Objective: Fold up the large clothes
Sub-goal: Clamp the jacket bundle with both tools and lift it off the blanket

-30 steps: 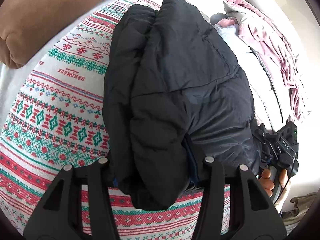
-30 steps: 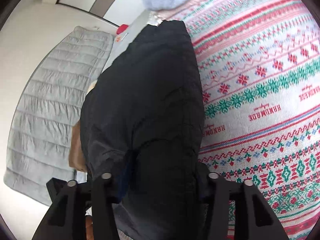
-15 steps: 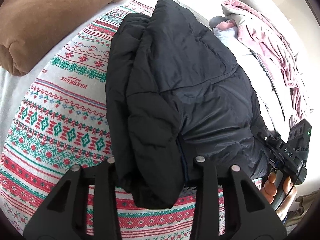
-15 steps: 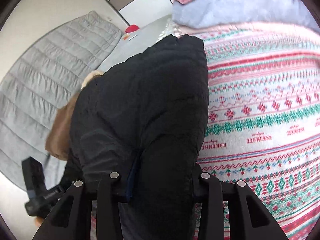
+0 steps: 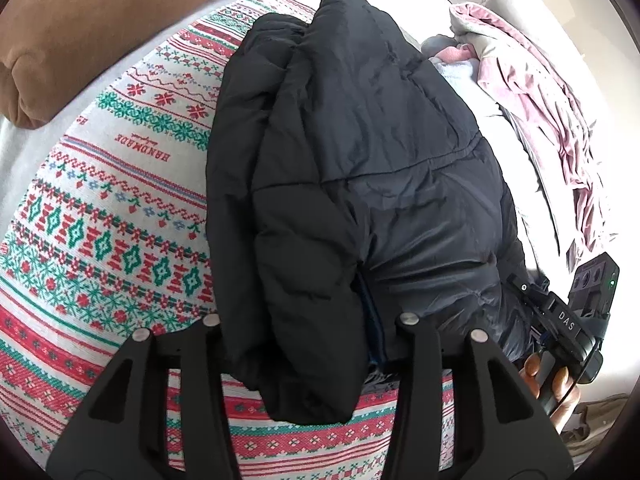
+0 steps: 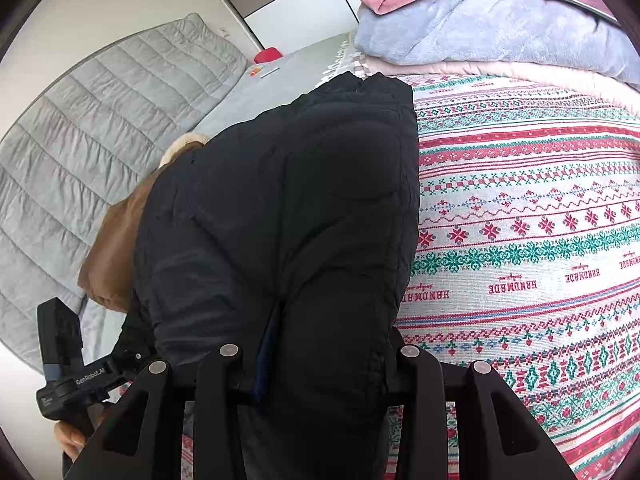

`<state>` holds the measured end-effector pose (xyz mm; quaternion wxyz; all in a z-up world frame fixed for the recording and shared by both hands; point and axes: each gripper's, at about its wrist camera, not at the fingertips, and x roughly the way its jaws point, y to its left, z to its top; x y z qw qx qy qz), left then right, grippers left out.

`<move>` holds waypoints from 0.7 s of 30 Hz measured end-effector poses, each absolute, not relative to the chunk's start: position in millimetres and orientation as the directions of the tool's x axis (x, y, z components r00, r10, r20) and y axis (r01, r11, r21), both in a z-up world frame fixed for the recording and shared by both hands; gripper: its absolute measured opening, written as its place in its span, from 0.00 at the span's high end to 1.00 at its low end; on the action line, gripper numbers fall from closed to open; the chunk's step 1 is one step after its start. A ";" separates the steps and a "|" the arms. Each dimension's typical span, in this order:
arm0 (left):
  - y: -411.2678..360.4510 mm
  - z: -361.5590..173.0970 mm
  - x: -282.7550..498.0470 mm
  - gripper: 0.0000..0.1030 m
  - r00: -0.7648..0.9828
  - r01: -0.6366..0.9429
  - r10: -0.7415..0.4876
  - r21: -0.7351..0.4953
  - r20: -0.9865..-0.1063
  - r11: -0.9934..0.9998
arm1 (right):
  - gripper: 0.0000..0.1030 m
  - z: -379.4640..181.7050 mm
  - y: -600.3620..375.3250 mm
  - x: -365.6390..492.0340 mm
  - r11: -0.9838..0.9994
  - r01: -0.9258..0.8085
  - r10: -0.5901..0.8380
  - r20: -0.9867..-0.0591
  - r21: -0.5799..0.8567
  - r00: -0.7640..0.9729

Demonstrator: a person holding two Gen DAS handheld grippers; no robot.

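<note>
Two-handed hold on jacket [image 5: 360, 160], one end each. Nearest, left gripper [image 5: 310, 320] astride one end of the folded bundle, jaws part-way in and pressed against the puffy layers, a shade narrower than a second ago. Likewise right gripper [image 6: 318, 350] at the other end, jaws drawn in since then and clamped round the thick roll, with a strip of blue lining showing in the crease. Views also tipped up a little, so probably raised slightly. Taken as a grip firming on a lengthwise fold already made, likely ready for bringing end to end or lifting away. Beneath, lying along the patterned blanket [image 5: 120, 220], near one long edge of it. Plenty of bare blanket on the side seen at left in the left view. Tighter on the other side: bed edge just beside the bundle, grey quilt [image 6: 100, 120] below. Farther off, brown cushion [image 5: 100, 20] near one end. Farthest, blue throw [image 6: 480, 28] and pink cloth [image 5: 540, 100] heaped by the other end, limiting room there.
</note>
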<state>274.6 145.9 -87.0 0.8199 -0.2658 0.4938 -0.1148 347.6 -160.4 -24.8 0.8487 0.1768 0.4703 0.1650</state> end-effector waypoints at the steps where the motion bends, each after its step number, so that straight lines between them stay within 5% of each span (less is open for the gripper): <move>1: 145.7 -87.5 274.7 0.53 0.485 -0.074 -0.453 -0.551 -0.748 0.831 | 0.63 -25.2 -160.5 347.7 0.883 -0.113 0.446 -0.740 0.455 0.503; 4: 141.2 -85.5 276.1 0.55 0.488 -0.057 -0.443 -0.534 -0.752 0.844 | 0.63 -24.6 -160.1 347.9 0.882 -0.113 0.448 -0.740 0.457 0.502; 9: 136.3 -74.8 272.8 0.75 0.535 -0.042 -0.415 -0.513 -0.736 0.857 | 0.67 -19.4 -157.4 345.6 0.885 -0.132 0.445 -0.731 0.446 0.517; 21: 141.1 -48.2 263.1 0.82 0.619 0.034 -0.384 -0.464 -0.685 0.885 | 0.73 -2.4 -149.9 335.6 0.898 -0.180 0.428 -0.697 0.402 0.576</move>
